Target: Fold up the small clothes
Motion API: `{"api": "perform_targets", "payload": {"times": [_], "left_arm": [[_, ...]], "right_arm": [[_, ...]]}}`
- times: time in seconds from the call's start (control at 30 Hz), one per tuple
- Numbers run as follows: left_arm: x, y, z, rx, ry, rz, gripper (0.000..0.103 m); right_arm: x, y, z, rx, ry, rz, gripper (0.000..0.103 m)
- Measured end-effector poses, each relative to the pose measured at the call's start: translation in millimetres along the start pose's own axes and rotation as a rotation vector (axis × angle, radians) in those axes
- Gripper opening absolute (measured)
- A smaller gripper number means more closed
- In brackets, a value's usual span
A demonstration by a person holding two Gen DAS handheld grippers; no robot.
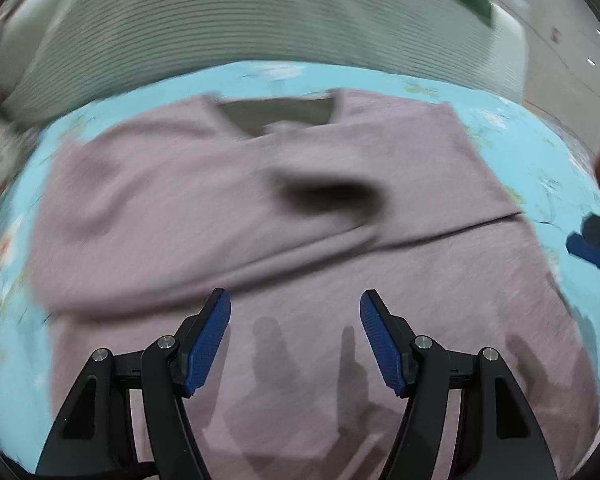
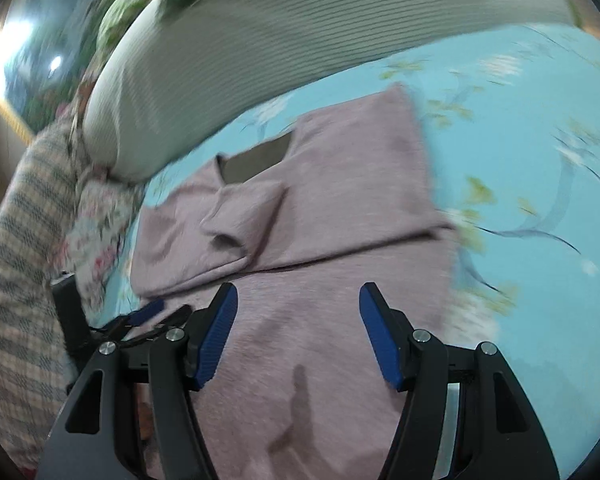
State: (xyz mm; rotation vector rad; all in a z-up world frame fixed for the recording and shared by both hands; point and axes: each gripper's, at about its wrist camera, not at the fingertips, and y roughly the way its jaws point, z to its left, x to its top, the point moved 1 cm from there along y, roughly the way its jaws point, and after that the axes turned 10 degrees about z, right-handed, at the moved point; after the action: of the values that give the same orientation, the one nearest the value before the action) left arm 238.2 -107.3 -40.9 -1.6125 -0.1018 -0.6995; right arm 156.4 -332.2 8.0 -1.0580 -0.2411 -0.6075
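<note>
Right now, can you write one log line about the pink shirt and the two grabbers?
pink shirt: flat on blue sheet, sleeves folded in | left gripper: open, empty, above shirt | right gripper: open, empty

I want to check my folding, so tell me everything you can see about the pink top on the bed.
The pink top is a soft knit, mauve-pink, lying flat on the blue flowered sheet. Its wide neckline points toward the striped pillow. Both sleeves are folded in across the chest, one cuff lying just below the neckline. The lower body is spread out smooth. Neither gripper holds it, and both stand open over the hem end.
</note>
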Motion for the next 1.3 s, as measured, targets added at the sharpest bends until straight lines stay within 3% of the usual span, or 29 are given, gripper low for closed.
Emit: {"api": "perform_targets", "payload": {"times": [0.13, 0.2, 0.3, 0.4, 0.43, 0.47, 0.5, 0.53, 0.67, 0.73, 0.83, 1.03, 1.17, 1.3], "left_arm": [[-16.4, -3.9, 75.0, 0.2, -0.208, 0.027, 0.067], [-18.4, -1.5, 107.0, 0.248, -0.304, 0.032, 0.065], [-21.5, 8.1, 145.6, 0.275, -0.406, 0.049, 0.065], [-24.2, 10.7, 170.8, 0.213, -0.496, 0.031, 0.066], [-22.7, 10.0, 174.3, 0.213, -0.508, 0.017, 0.066], [-21.7, 10.3, 175.9, 0.221, -0.51, 0.009, 0.066], [-19.6, 12.0, 177.0, 0.232, -0.508, 0.005, 0.066], [-18.6, 11.8, 178.9, 0.236, -0.508, 0.004, 0.066], [-6.8, 14.6, 183.2, 0.241, -0.509, -0.005, 0.066], [-3.9, 14.6, 190.2, 0.24, -0.517, -0.012, 0.066], [-5.9, 17.6, 200.9, 0.218, -0.544, -0.021, 0.068], [-7.8, 20.4, 187.5, 0.261, -0.502, -0.034, 0.072], [-16.2, 15.9, 200.1, 0.2, -0.569, -0.066, 0.072], [-23.0, 11.0, 205.5, 0.191, -0.62, -0.1, 0.069]], "right_arm": [[19.1, 36.2, 48.8, -0.087, -0.186, 0.019, 0.065], [27.2, 53.1, 69.1, -0.133, -0.275, 0.017, 0.065], [40.0, 86.3, 91.6, -0.236, -0.384, 0.014, 0.065], [50.4, 111.4, 96.1, -0.296, -0.427, 0.033, 0.064], [54.3, 121.4, 94.9, -0.312, -0.433, 0.045, 0.061], [57.1, 127.4, 92.9, -0.312, -0.435, 0.061, 0.032], [60.1, 132.9, 91.1, -0.309, -0.438, 0.084, 0.013], [65.0, 132.2, 88.9, -0.316, -0.436, 0.081, 0.007], [85.1, 74.1, 52.6, -0.226, -0.26, -0.074, 0.007], [87.9, 46.2, 18.7, -0.24, -0.133, -0.142, 0.007], [83.4, 45.4, -27.0, -0.221, -0.02, -0.091, 0.007], [67.6, 64.4, -42.8, -0.189, 0.04, -0.032, 0.01], [63.7, 53.8, -56.6, -0.176, 0.131, -0.073, 0.039], [62.4, 42.8, -77.7, -0.145, 0.222, -0.101, 0.04]]}}
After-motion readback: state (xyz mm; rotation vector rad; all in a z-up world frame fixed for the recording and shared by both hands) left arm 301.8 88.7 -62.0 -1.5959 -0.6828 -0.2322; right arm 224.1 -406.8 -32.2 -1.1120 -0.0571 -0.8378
